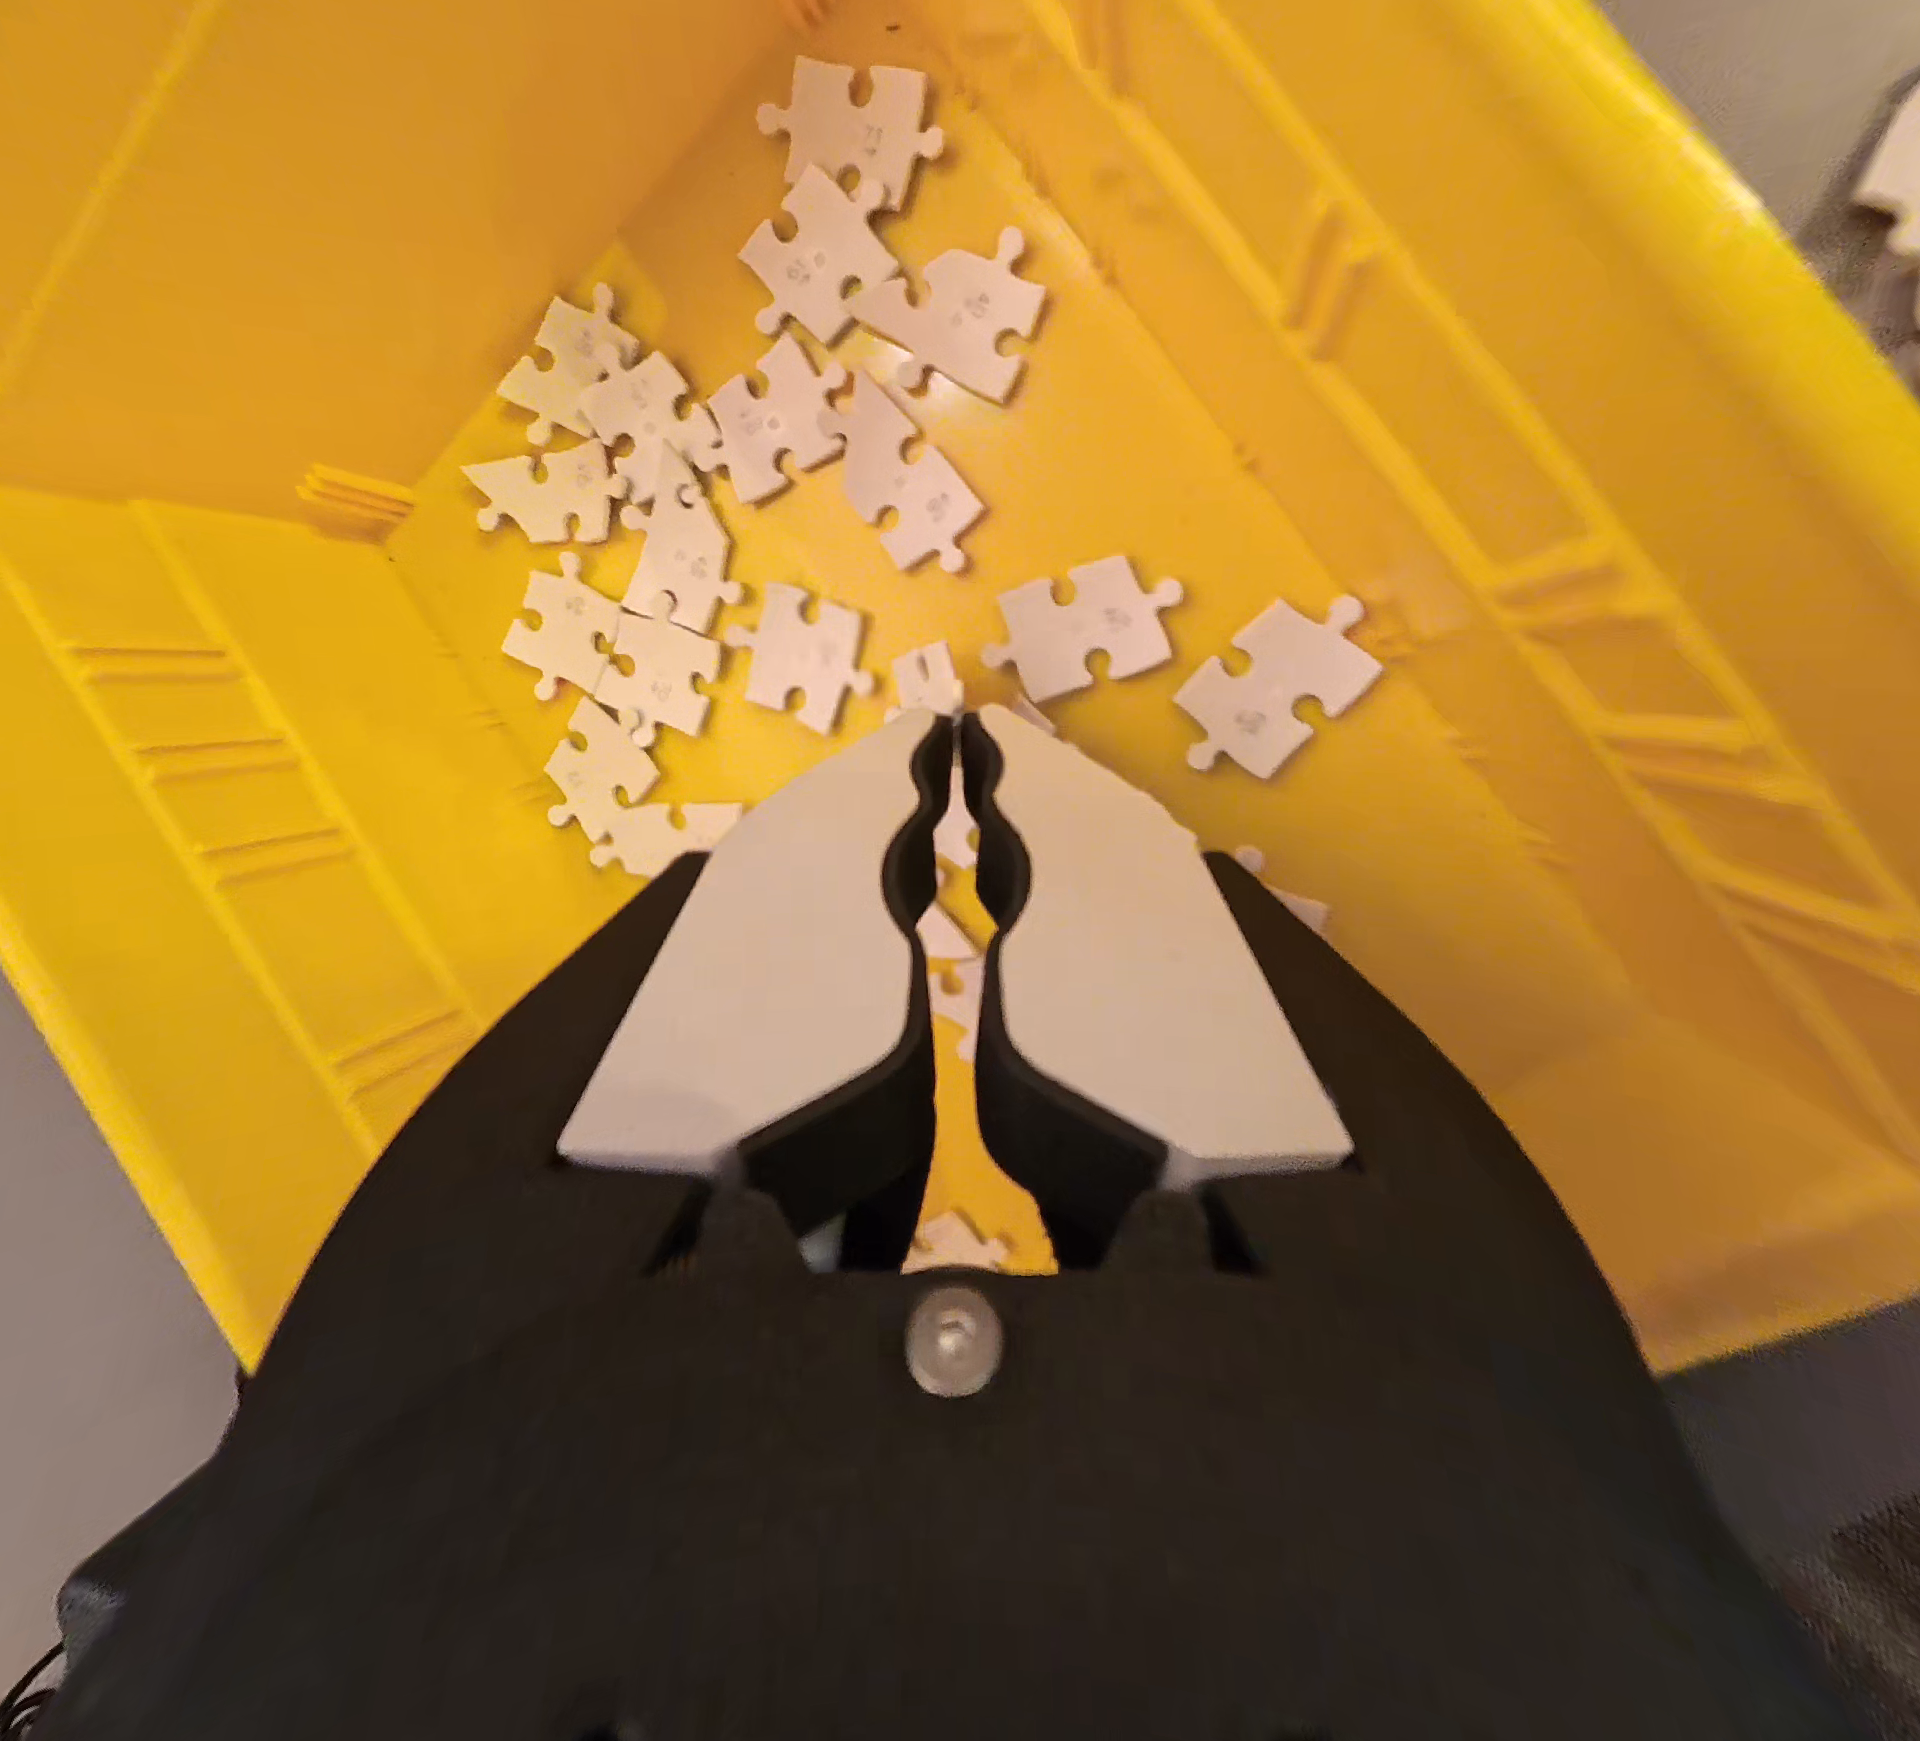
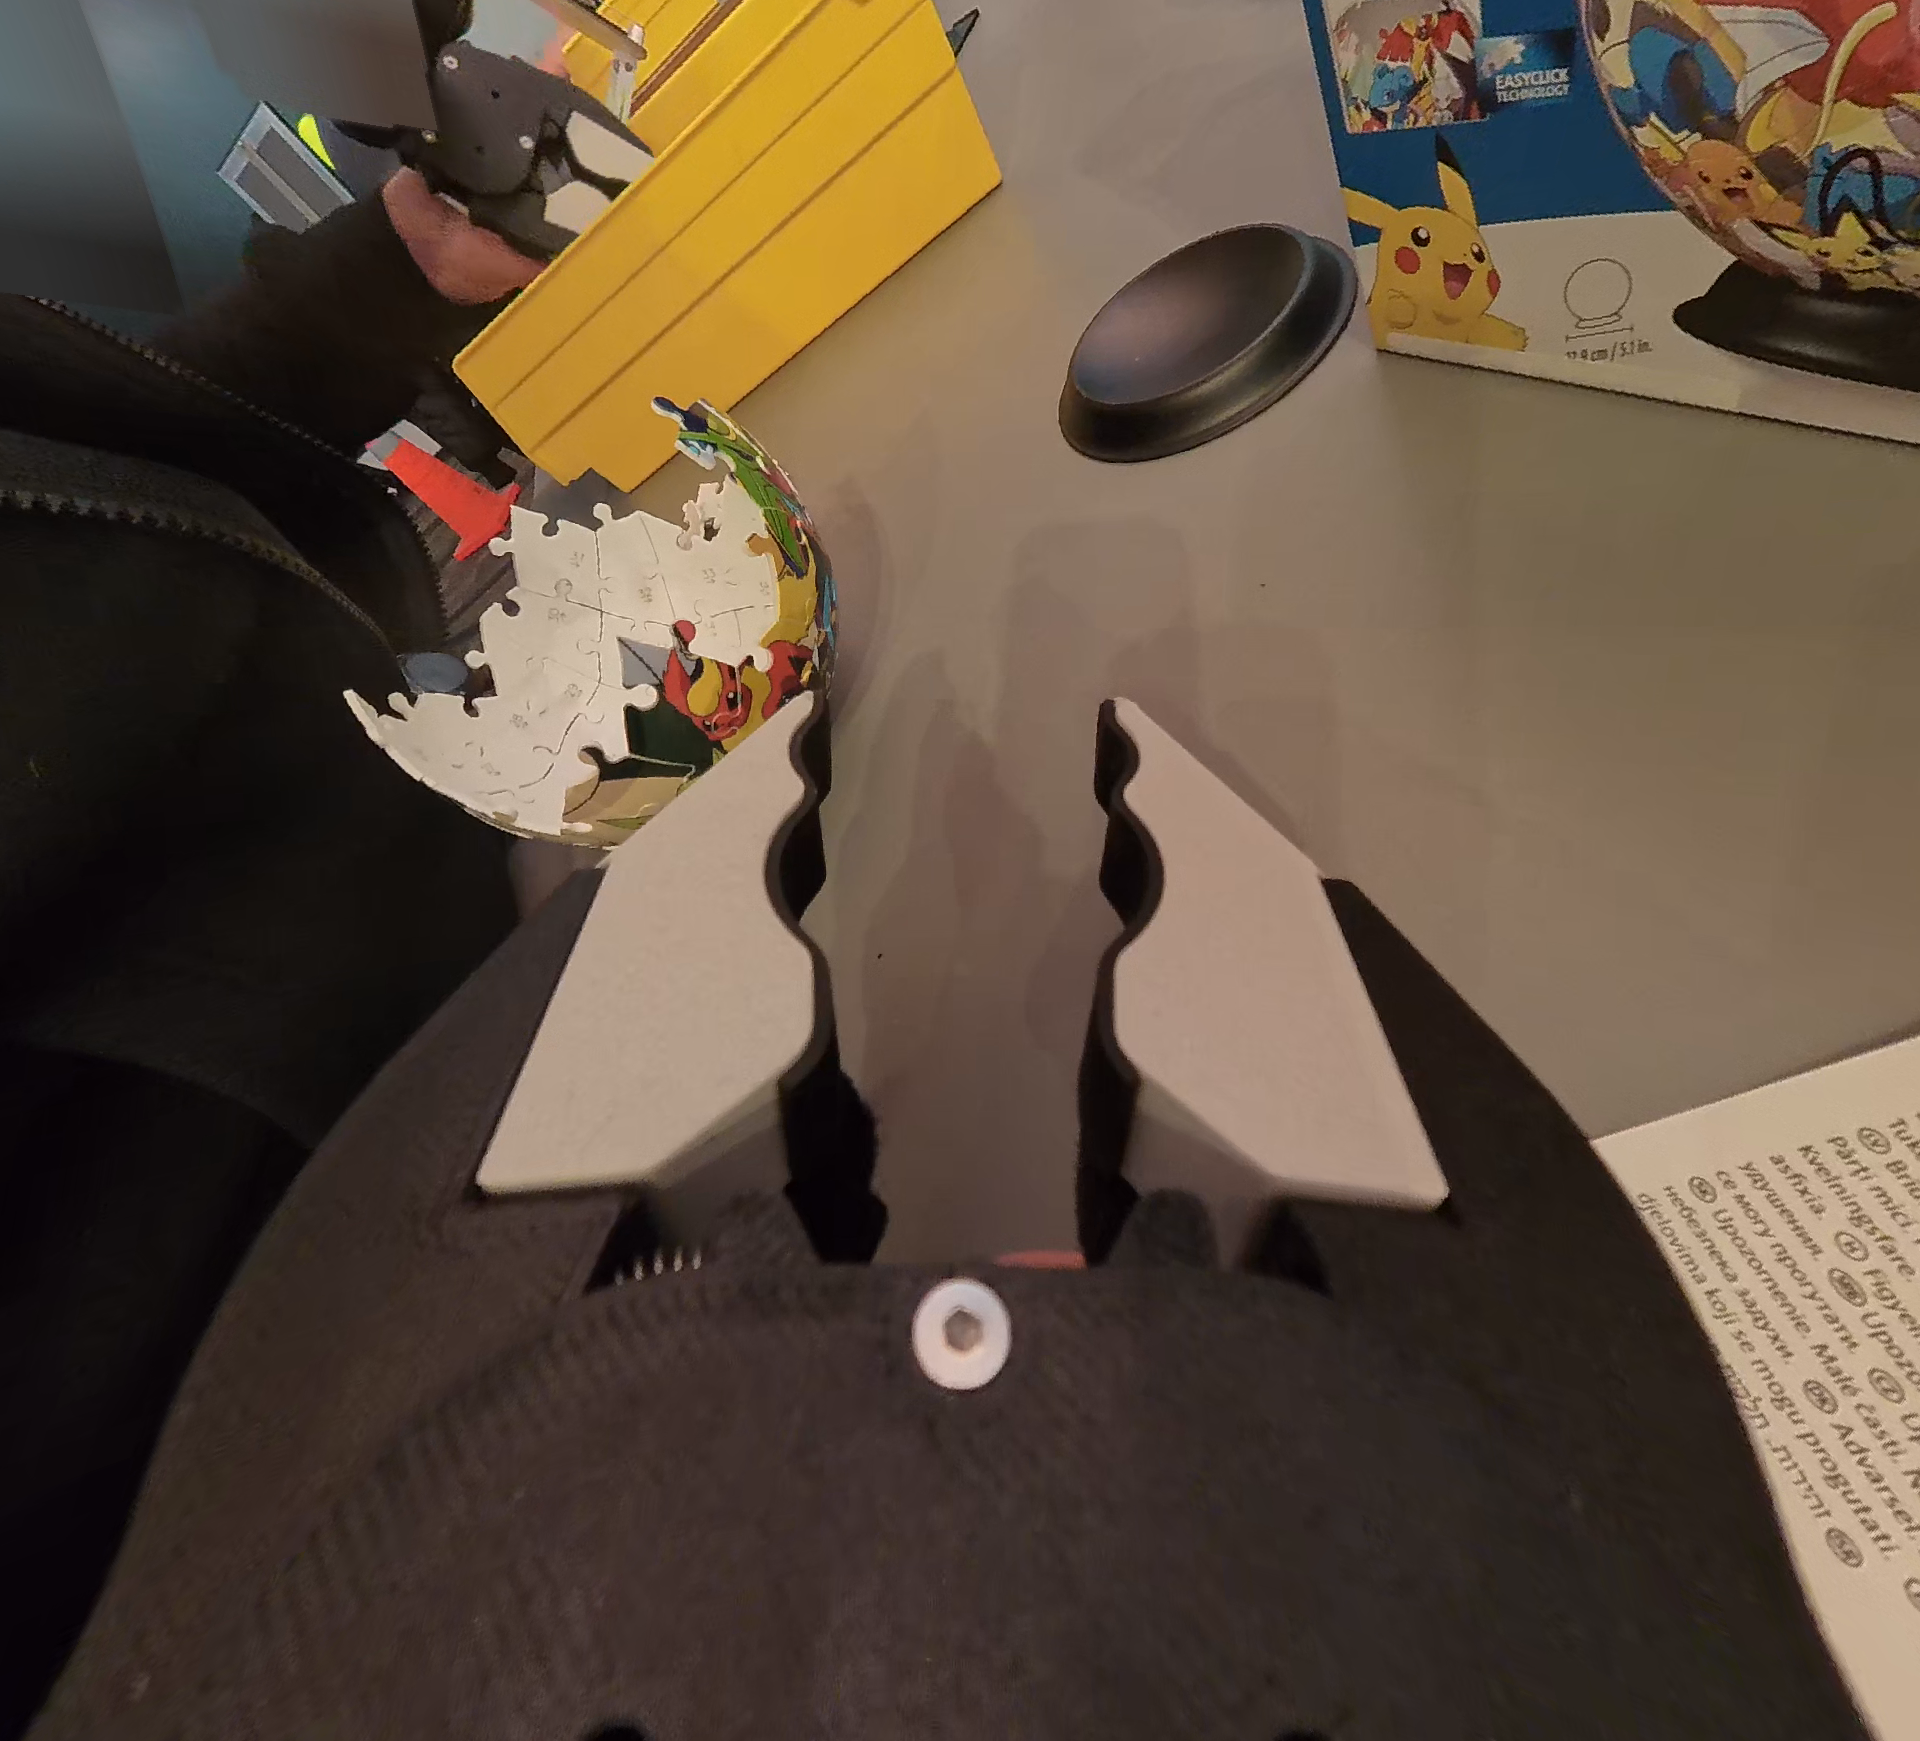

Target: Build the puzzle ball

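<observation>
My left gripper [image 1: 957,717] is inside the yellow bin [image 1: 312,237], just above its floor. Its jaws are closed and the tips pinch the near edge of a white puzzle piece [image 1: 928,671]. Several loose pieces [image 1: 800,424] lie face down on the bin floor around it. In the right wrist view the half-built puzzle ball [image 2: 634,642] lies on the grey table [image 2: 1351,652], its white inside facing me. My right gripper [image 2: 961,725] is open and empty over the table, just right of the ball. The left gripper [image 2: 520,143] shows far off, dipping into the bin [image 2: 748,205].
A black round stand [image 2: 1210,341] sits on the table beyond my right gripper. The puzzle's box [image 2: 1621,81] stands at the back right. A printed leaflet [image 2: 1787,1328] lies at the near right. A person's dark sleeve [image 2: 187,652] fills the left side. One gripper's finger ends stand about 45 cm off the other's.
</observation>
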The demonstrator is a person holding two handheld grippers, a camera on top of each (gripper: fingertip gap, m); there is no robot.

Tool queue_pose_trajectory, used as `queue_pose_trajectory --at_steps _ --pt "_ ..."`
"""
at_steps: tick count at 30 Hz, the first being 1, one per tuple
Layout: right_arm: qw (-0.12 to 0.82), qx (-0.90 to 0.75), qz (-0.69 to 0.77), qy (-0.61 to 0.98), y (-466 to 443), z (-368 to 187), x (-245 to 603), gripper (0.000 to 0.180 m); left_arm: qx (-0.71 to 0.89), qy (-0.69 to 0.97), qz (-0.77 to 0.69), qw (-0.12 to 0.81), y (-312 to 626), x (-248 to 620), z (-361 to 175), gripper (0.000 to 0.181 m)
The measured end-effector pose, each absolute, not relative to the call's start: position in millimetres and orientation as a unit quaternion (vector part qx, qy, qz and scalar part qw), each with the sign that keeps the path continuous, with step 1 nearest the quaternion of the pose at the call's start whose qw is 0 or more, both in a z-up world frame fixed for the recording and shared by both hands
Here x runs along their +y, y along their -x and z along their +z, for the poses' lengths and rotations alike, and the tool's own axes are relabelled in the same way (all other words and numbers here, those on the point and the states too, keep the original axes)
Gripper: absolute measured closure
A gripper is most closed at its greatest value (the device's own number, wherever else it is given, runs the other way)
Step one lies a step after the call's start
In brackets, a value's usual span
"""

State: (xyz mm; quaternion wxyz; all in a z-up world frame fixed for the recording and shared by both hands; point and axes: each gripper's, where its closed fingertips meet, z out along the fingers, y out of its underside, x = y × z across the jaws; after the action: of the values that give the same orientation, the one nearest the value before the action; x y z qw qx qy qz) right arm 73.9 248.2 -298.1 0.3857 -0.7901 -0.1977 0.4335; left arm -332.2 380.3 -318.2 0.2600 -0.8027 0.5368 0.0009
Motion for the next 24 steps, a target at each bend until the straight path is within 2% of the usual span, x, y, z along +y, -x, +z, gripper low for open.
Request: queue_pose_trajectory --at_steps 5,6,8,15,24 --pt "0.385 -0.199 0.433 0.79 -73 -298 248 0.13 0.546 0.81 -0.031 0.212 337 351 -327 0.178" --pt "0.384 -0.2 0.433 0.791 -73 -298 248 0.13 0.543 0.813 -0.034 0.208 339 349 -327 0.172" --pt "0.384 -0.201 0.433 0.79 -73 -298 248 0.13 0.523 0.823 -0.045 0.217 342 351 -323 0.161" --pt "0.384 -0.2 0.434 0.79 -73 -298 247 0.13 0.425 0.861 -0.011 0.278 376 389 -299 0.154" --pt "0.384 -0.2 0.434 0.79 -73 -299 248 0.13 0.407 0.872 0.017 0.27 376 423 -322 0.152"
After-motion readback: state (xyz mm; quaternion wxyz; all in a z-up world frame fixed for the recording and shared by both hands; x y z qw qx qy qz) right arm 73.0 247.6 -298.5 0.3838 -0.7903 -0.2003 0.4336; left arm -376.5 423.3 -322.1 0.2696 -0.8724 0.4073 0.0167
